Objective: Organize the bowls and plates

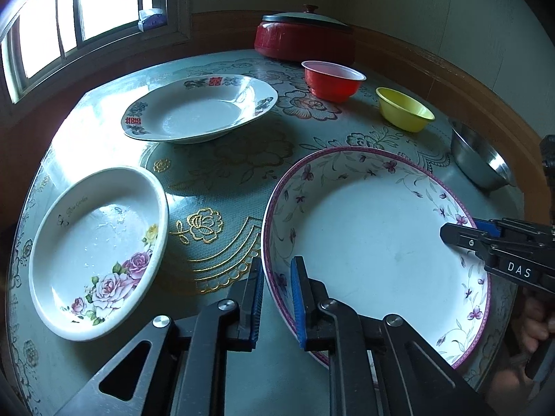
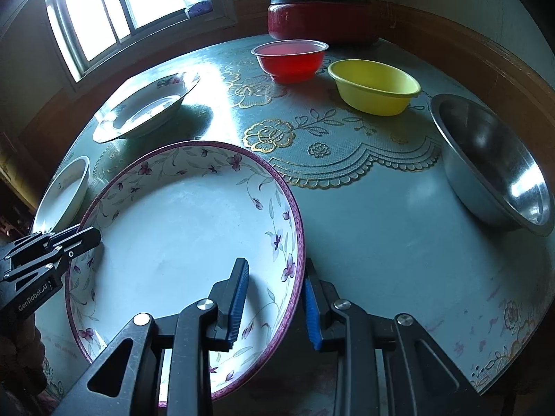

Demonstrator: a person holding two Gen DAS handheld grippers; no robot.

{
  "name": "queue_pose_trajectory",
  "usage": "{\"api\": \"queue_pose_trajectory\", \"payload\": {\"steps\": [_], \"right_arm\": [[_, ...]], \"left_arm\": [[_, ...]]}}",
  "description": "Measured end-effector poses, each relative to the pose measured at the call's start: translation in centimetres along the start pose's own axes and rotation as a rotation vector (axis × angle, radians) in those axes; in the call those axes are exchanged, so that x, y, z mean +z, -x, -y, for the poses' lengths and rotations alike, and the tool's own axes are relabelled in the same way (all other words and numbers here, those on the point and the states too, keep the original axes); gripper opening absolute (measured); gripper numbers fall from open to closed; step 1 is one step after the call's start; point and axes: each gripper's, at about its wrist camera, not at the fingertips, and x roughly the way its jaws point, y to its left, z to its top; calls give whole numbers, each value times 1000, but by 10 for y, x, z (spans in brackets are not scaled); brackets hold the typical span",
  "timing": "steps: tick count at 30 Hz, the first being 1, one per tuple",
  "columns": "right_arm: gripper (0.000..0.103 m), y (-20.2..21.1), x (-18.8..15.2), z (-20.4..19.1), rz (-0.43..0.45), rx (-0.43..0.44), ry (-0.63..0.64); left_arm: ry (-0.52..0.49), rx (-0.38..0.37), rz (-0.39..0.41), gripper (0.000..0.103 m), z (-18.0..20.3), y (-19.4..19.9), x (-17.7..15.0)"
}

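Left hand-held gripper (image 1: 277, 298) pinches purple-rimmed plate (image 1: 374, 242) at near rim, right hand-held gripper (image 2: 274, 298) straddles opposite rim unclamped; likely heavy, slick, breakable ceramic, hold both rims

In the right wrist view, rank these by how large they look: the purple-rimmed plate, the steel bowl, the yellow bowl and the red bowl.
1. purple-rimmed plate, though it lies nearest the camera
2. steel bowl
3. yellow bowl and red bowl: too alike to rank, and the red one sits farther off.
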Motion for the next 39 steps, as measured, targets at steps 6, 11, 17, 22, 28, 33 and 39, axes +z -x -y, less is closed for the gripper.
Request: {"api": "queue_pose_trajectory", "payload": {"steps": [6, 11, 17, 22, 28, 33, 39], "right_arm": [[17, -3, 8, 8, -27, 100, 79], [10, -6, 21, 4, -28, 171, 171], [10, -18, 34, -17, -27, 208, 340], [11, -25, 44, -34, -30, 202, 466], [13, -30, 50, -47, -32, 187, 580], [13, -33, 56, -42, -64, 232, 578], [13, -40, 63, -39, -96, 287, 534]], "left_arm": [[33, 40, 13, 15, 3, 14, -15], [136, 55, 25, 15, -6, 32, -34], [213, 119, 50, 15, -4, 50, -53], [247, 180, 69, 15, 2, 59, -61], [243, 210, 79, 15, 11, 64, -66], [279, 199, 83, 12, 9, 67, -66], [283, 239, 83, 10, 10, 64, -63]]}}
